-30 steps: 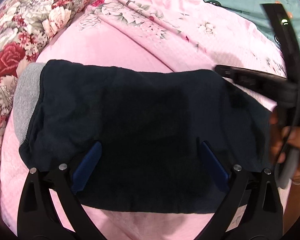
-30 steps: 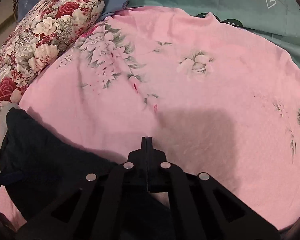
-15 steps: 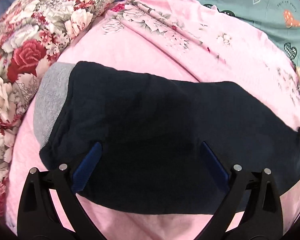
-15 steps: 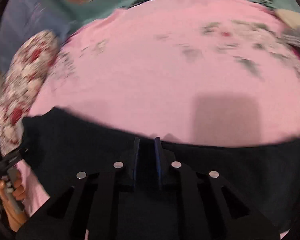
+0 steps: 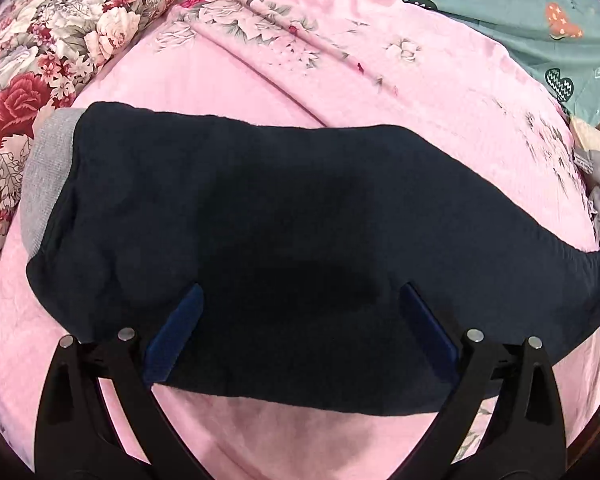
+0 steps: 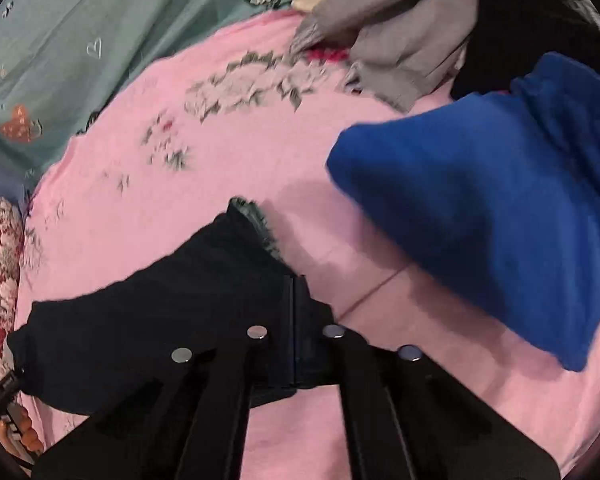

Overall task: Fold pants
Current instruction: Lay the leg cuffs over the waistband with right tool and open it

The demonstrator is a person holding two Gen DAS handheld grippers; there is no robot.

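dark navy pants point(image 5: 284, 240) lie across mid-frame on the pink sheet point(image 5: 380, 80), long axis left to right. left gripper point(image 5: 300, 324) spread wide above them, holding nothing. right gripper point(image 6: 293, 304) clamped on the pants' right end, lower centre, so nearer for folding.

Bed under my grippers: pink floral blanket point(image 5: 236, 88) over teal sheet point(image 5: 520, 4). On the blanket lie dark pants point(image 5: 260, 220), blue garment point(image 6: 480, 200), grey clothes point(image 6: 392, 40); floral pillow point(image 5: 40, 52) at left edge.
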